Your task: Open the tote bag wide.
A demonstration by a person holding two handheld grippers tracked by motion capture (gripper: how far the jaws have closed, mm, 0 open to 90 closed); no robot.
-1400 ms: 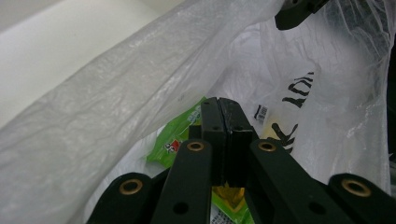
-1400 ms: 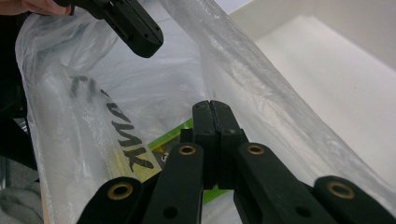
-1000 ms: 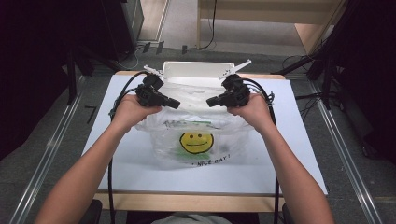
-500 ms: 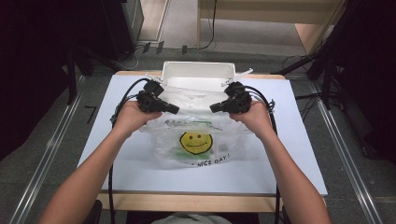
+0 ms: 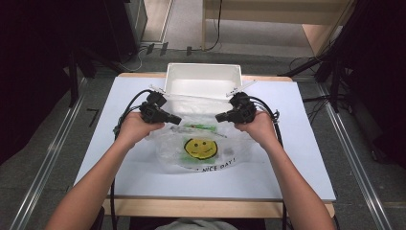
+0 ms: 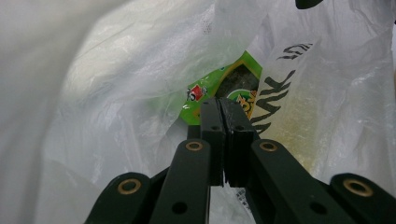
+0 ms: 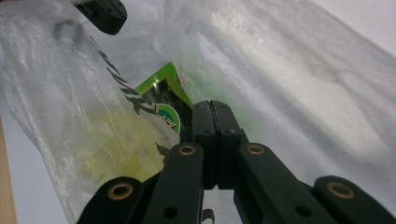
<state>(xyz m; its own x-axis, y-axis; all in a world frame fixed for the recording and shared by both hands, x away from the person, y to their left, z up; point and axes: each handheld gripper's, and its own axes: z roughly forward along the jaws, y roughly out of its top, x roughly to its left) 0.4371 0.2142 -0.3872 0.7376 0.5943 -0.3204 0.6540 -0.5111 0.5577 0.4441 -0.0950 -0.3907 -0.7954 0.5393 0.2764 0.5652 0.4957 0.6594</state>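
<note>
Bag (image 5: 201, 143) is lying at the middle of the white surface (image 5: 297, 158) in the high view, a white bin (image 5: 201, 79) at its 12 o'clock. The left tool (image 5: 176, 120) is pinching its rim at 10 o'clock, the right tool (image 5: 219, 117) at 2 o'clock.

In the left gripper view, the jaws are pressing together on the film, a green packet (image 6: 219, 88) showing inside at 12 o'clock.

In the right gripper view, the jaws are likewise clamping the film, the packet (image 7: 161, 93) at 11 o'clock.
</note>
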